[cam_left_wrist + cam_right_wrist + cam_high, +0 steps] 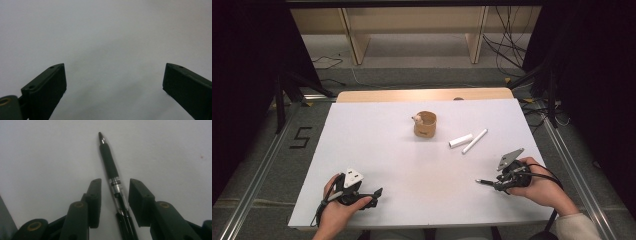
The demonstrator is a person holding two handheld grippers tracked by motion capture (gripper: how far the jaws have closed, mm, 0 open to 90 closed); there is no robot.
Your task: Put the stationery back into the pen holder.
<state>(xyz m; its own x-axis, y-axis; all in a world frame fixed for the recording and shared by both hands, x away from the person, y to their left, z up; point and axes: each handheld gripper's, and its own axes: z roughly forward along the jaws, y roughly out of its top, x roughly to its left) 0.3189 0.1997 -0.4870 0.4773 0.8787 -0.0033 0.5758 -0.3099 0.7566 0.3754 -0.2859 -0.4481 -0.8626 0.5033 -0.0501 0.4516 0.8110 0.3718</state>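
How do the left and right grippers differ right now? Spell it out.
The left gripper has its jaws spread wide over bare table; the right gripper has its jaws closer together, flanking a black pen with a gap on each side. Both are hand-held, open and low over the table.

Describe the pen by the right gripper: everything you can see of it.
The pen is slim and black, with a dark grip sleeve, a pointed tip, a clear section with a silvery band, and a black rear barrel. It lies between the jaws of the right gripper, tip pointing away from the hand. A gap shows on each side, so the jaws do not appear to clamp it. In the high view it sits at the table's right front, tip toward the left.
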